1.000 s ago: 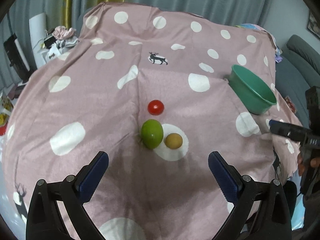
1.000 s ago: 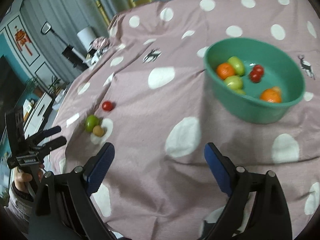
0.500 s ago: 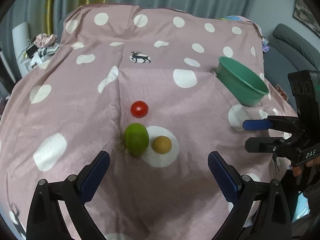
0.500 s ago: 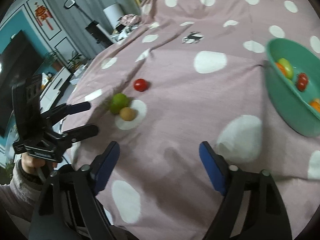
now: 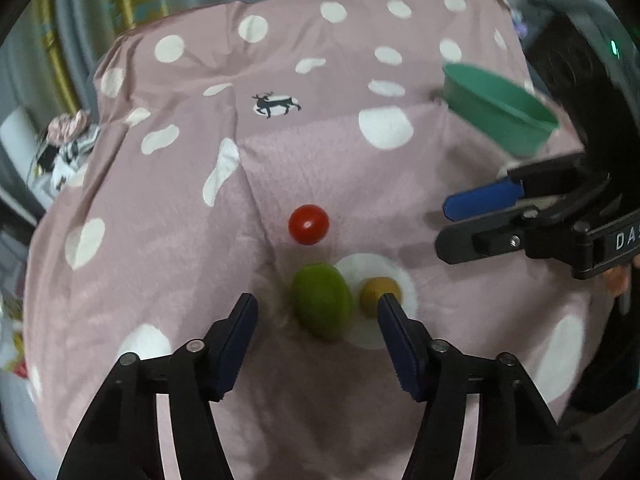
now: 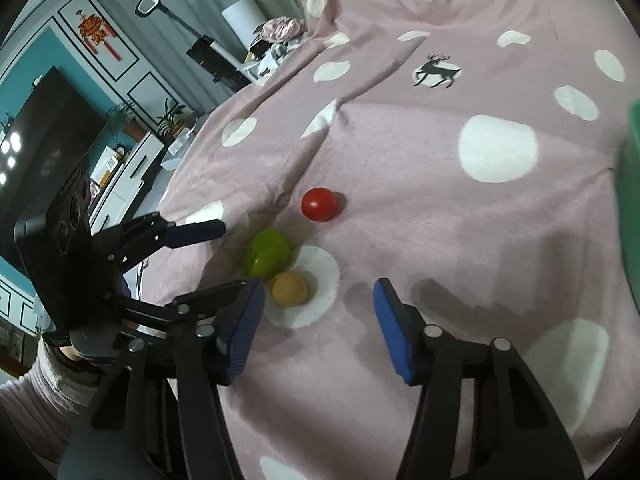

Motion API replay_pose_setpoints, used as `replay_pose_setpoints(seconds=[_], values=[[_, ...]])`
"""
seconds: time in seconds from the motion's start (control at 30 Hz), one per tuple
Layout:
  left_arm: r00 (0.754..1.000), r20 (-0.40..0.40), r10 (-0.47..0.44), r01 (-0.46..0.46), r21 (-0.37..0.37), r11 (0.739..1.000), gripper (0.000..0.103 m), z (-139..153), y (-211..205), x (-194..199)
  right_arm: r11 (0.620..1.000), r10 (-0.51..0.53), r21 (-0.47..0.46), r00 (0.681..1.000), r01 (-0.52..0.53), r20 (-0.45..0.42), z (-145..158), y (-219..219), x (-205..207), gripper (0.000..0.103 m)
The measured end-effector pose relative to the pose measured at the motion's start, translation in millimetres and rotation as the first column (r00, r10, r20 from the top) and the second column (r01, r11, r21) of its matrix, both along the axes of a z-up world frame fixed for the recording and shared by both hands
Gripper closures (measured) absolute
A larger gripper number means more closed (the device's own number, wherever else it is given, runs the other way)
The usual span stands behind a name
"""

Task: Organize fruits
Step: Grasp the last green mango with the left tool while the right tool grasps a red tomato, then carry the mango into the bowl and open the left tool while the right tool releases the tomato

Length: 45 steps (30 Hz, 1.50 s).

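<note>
Three fruits lie close together on the pink dotted cloth: a red tomato [image 5: 308,224] [image 6: 319,204], a green fruit [image 5: 321,306] [image 6: 267,253] and a small tan fruit [image 5: 376,290] [image 6: 289,289]. My left gripper [image 5: 318,312] is open, low over the green fruit, which lies between its fingers. My right gripper [image 6: 318,300] is open, just right of the tan fruit; it also shows in the left wrist view [image 5: 460,224]. The left gripper shows in the right wrist view [image 6: 230,258]. The green bowl [image 5: 496,110] stands at the right.
The cloth [image 5: 280,152] drapes over the table edges. Clutter and a white cylinder [image 6: 244,20] lie beyond the far left edge. A TV cabinet [image 6: 132,168] stands to the left, a grey sofa [image 5: 568,4] behind the bowl.
Both grippers have moved in toward the three fruits. The left has dropped around the green fruit. The right has swung away from the bowl toward the tan fruit.
</note>
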State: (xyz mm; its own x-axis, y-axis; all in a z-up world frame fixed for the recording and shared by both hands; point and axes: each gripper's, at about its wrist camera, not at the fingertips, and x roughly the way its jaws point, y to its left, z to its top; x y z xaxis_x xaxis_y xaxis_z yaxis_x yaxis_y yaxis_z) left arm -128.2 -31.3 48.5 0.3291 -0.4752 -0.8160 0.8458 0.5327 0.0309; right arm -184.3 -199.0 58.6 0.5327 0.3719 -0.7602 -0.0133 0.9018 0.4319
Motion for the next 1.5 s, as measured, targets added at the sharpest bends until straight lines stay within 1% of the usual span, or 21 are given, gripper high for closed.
replay_pose_setpoints(seconds=[0.07,0.13,0.27,0.3,0.33,0.4,0.53,0.57,0.6,0.63,0.7,0.73,0.8,0.87,0.93,1.03,1.13,1.23,1.3,1.37,1.5], values=[[0.999,0.027,-0.035,0.034,0.046,0.998,0.043,-4,-8,0,1.000,-0.002,0.007,1.000,0.002,-0.007,-3,1,8,0.050],[0.997,0.060,-0.052,0.046,0.096,0.994,0.046,-7,-14,1,1.000,-0.004,0.011,1.000,0.004,-0.010,-4,0,14,0.051],[0.989,0.116,-0.093,0.077,0.137,0.988,0.046,-9,-20,0,1.000,0.000,-0.020,1.000,-0.001,-0.017,-6,3,36,0.052],[0.985,0.133,-0.110,0.091,0.143,0.986,0.047,-9,-21,-3,1.000,0.003,-0.026,1.000,-0.003,-0.020,-7,3,40,0.052],[0.980,0.148,-0.131,0.108,0.152,0.982,0.052,-9,-23,-6,0.999,0.005,-0.035,1.000,-0.006,-0.025,-9,4,45,0.052],[0.970,0.167,-0.177,0.147,0.178,0.973,0.057,-13,-28,-11,0.999,0.012,-0.051,0.999,-0.014,-0.035,-13,6,57,0.052],[0.942,0.231,-0.245,0.188,0.243,0.952,0.060,-22,-35,-22,0.996,0.031,-0.081,0.998,-0.036,-0.056,-20,11,74,0.055],[0.941,0.227,-0.252,0.194,0.250,0.949,0.060,-24,-36,-23,0.995,0.038,-0.087,0.998,-0.043,-0.059,-22,12,77,0.056],[0.945,0.211,-0.248,0.192,0.254,0.948,0.060,-27,-36,-20,0.995,0.044,-0.088,0.997,-0.049,-0.063,-23,12,80,0.056],[0.958,0.175,-0.225,0.185,0.221,0.958,0.060,-25,-34,-13,0.994,0.051,-0.088,0.996,-0.057,-0.069,-26,13,84,0.057],[0.974,0.124,-0.191,0.165,0.189,0.968,0.061,-24,-32,-2,0.994,0.059,-0.089,0.995,-0.065,-0.075,-28,14,89,0.061],[0.977,0.114,-0.183,0.162,0.171,0.972,0.062,-24,-31,1,0.993,0.065,-0.091,0.995,-0.072,-0.077,-29,15,92,0.062],[0.978,0.105,-0.180,0.162,0.163,0.973,0.063,-25,-32,2,0.991,0.079,-0.101,0.994,-0.087,-0.077,-31,17,98,0.068],[0.983,0.081,-0.166,0.154,0.140,0.978,0.063,-24,-32,5,0.988,0.093,-0.120,0.993,-0.101,-0.069,-31,20,101,0.072],[0.986,0.062,-0.155,0.147,0.116,0.982,0.063,-24,-30,9,0.986,0.100,-0.127,0.993,-0.107,-0.060,-31,21,102,0.072],[0.989,0.059,-0.137,0.131,0.095,0.987,0.063,-23,-29,10,0.992,0.077,-0.100,0.996,-0.082,-0.053,-31,15,100,0.072],[0.992,0.045,-0.120,0.116,0.075,0.990,0.063,-23,-28,8,0.996,0.052,-0.065,0.998,-0.054,-0.034,-26,5,91,0.072],[0.995,0.024,-0.093,0.092,0.039,0.995,0.063,-20,-23,5,0.997,0.041,-0.063,0.999,-0.042,-0.019,-21,-1,80,0.072],[0.997,0.024,-0.076,0.075,0.022,0.997,0.063,-16,-21,9,0.998,0.030,-0.055,1.000,-0.030,-0.010,-17,-6,69,0.072],[0.998,0.015,-0.059,0.060,-0.016,0.998,0.063,-8,-17,7,0.999,0.015,-0.047,1.000,-0.015,-0.001,-14,-11,57,0.072],[0.999,0.023,-0.032,0.034,-0.075,0.997,0.063,11,-13,0,0.999,-0.025,-0.020,0.999,0.026,0.035,-6,-23,29,0.072]])
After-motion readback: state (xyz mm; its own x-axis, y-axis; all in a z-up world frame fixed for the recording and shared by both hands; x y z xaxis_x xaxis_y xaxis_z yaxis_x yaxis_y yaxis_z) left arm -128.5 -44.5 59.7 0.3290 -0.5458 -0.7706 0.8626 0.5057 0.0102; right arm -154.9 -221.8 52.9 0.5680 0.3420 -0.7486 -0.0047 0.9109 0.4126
